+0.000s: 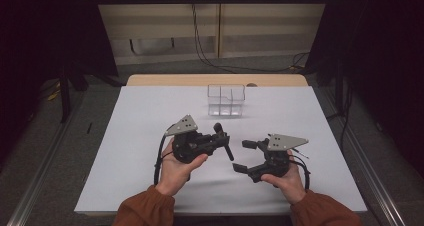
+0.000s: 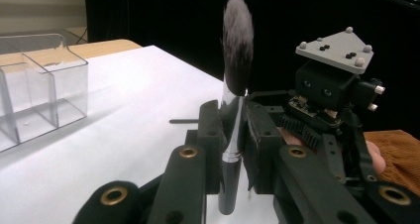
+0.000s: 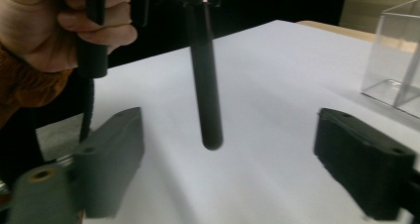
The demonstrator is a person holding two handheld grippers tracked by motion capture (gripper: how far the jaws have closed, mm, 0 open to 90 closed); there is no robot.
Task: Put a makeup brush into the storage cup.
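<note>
While the left gripper (image 1: 220,138) is clamped on a makeup brush (image 2: 236,70), the brush is held above the white counter (image 1: 140,116), bristles toward twelve o'clock in the left gripper view and handle toward five o'clock in the high view. At three o'clock of it, the right gripper (image 1: 244,156) is seen with jaws spread wide, nothing between them. A clear box (image 1: 226,99) is set at twelve o'clock.
</note>
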